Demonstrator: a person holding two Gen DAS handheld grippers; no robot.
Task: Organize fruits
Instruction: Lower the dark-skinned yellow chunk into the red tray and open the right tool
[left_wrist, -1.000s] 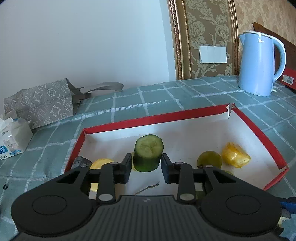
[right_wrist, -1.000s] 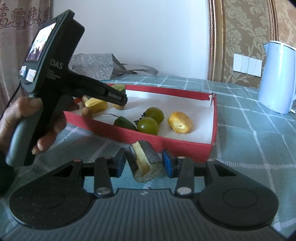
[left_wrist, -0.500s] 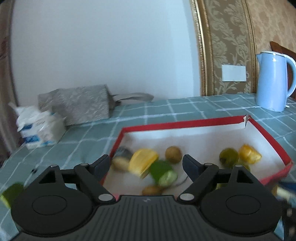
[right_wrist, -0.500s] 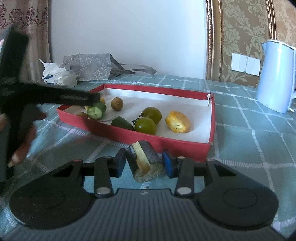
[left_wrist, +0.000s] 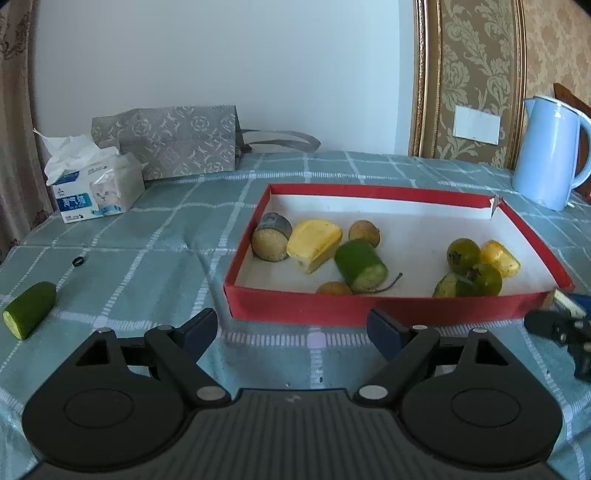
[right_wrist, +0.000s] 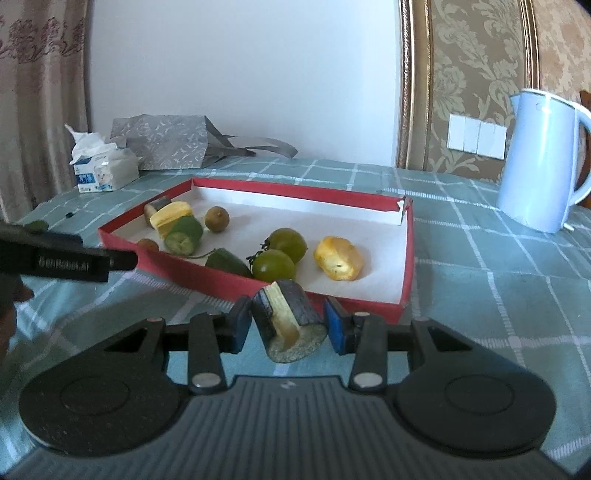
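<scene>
A red box (left_wrist: 332, 306) with a white lining holds several fruit pieces. Among them are a green cucumber chunk (left_wrist: 360, 264), a yellow piece (left_wrist: 314, 243) and round green fruits (left_wrist: 463, 251). My left gripper (left_wrist: 291, 328) hangs over the cloth just in front of the box; its jaws are opening and nothing is between them. Another cucumber piece (left_wrist: 29, 308) lies on the cloth far left. My right gripper (right_wrist: 286, 325) is shut on a dark-skinned fruit chunk (right_wrist: 291, 317), held in front of the box's near wall (right_wrist: 221, 275).
A tissue pack (left_wrist: 96, 184) and a grey patterned bag (left_wrist: 166, 142) stand at the back left. A light blue kettle (left_wrist: 546, 155) stands at the back right. A small black ring (left_wrist: 78, 261) lies on the checked cloth, left of the box.
My left gripper let go of the cucumber chunk, which now lies in the box, and it opened wide and drew back out of the box. The right gripper kept still with its chunk.
</scene>
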